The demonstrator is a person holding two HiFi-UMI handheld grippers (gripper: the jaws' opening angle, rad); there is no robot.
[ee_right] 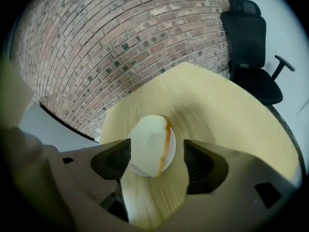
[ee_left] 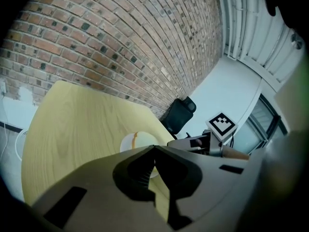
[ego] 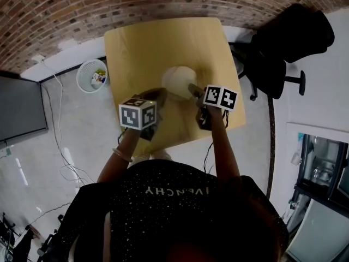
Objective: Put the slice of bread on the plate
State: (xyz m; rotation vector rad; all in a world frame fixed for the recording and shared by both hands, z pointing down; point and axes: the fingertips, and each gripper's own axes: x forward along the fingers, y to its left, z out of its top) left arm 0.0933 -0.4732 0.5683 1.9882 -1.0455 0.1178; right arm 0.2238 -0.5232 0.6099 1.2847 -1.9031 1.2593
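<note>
Slice of bread [ee_right: 150,143] was noted lying flat on the plate [ee_right: 172,151], near mid-bench [ego: 142,48]. Right gripper [ee_right: 157,154] was held just short of the plate and tilted down at it, jaws spread wide. The slice lay ahead between them, touched by neither pad. Its long axis, marked by the crust edge, ran away from the gripper. Left gripper [ee_left: 154,149] was held at the plate's near left, jaws pressed together, nothing pinched. Right was judged nearer, and a straight pull-back judged sufficient.
</note>
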